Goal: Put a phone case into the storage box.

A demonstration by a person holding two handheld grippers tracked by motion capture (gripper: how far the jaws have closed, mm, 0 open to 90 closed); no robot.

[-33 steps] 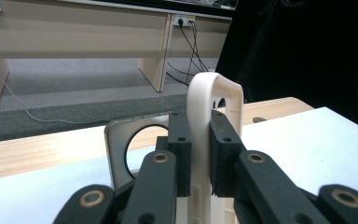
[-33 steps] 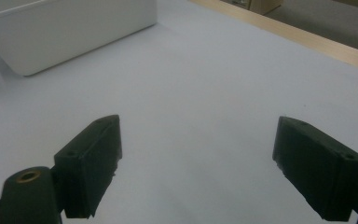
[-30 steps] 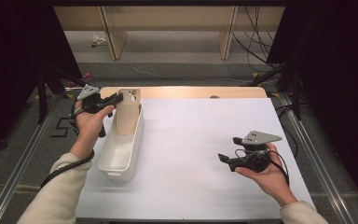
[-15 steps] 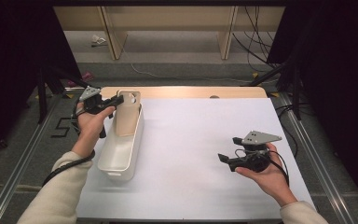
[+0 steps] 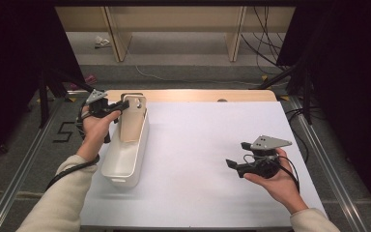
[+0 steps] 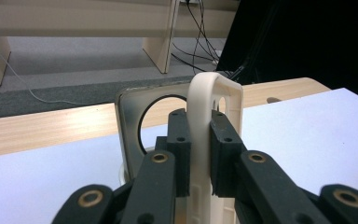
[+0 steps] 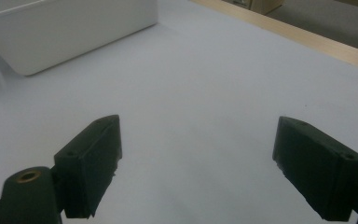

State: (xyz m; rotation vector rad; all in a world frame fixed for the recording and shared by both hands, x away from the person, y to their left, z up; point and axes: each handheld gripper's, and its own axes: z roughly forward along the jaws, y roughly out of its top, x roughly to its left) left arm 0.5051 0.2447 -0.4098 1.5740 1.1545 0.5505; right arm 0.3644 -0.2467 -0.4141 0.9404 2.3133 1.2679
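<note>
You've got the left gripper (image 5: 123, 104) clamped on the top edge of a cream phone case (image 5: 132, 118), jaws squeezed tight on its rim, one pad each side in the left gripper view. The case (image 6: 213, 100) is standing upright, leaning at the far end of the white bin (image 5: 124, 157), bottom end down inside it. There's a second flat piece w/ a big round hole (image 6: 133, 121) right behind the case. Looks like another case or a backing plate, can't tell which tbh.

Progress, imo: the grab is done, but the case hasn't cleared the bin, so either lifting it out or seating it down is what's left. Can't tell which way you're going from this alone.

Your right gripper (image 5: 236, 155) is well to the right of the bin, low over the white table cover (image 5: 198, 145), jaws wide open, nothing between them. In the right gripper view the bin (image 7: 70, 28) is up at far left.

Count:
- bins: 1
- cream cases: 1 for sure, maybe 2 w/ that holed piece
- grippers: 2
- nothing else visible in the near half of the bin, far half is blocked by the case
</note>
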